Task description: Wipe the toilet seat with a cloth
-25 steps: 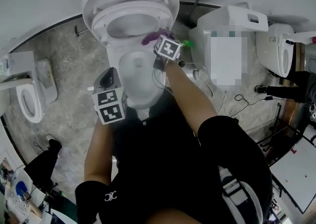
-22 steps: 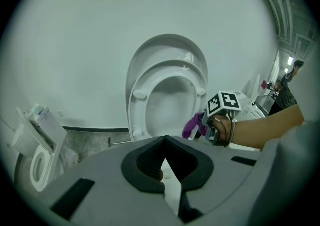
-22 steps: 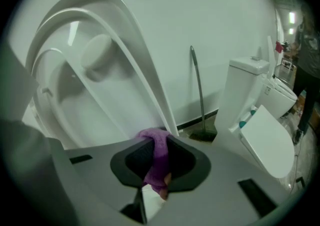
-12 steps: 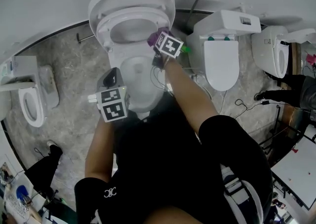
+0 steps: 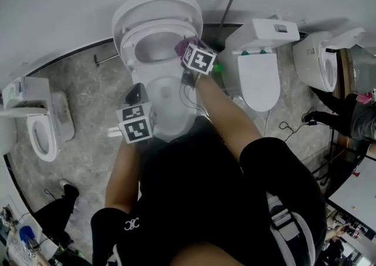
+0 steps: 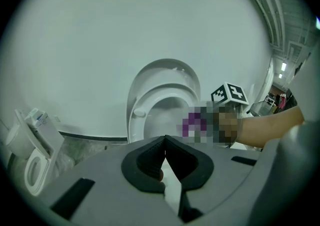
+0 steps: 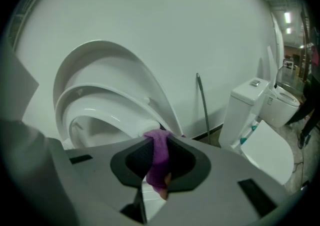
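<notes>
The white toilet stands at the top middle with its seat and lid raised against the wall. My right gripper is by the right edge of the raised seat, shut on a purple cloth. In the right gripper view the cloth hangs pinched between the jaws, with the seat just beyond. My left gripper hovers over the left rim of the bowl. Its jaws are shut on nothing.
Three more toilets stand around: one to the right, one at the far right, one at the left. A thin rod leans on the wall. Cables lie on the stone floor. Bystanders' feet show at the edges.
Both grippers have risen, the right one more, carrying the purple cloth up beside the raised seat. Both jaw pairs stay shut.
</notes>
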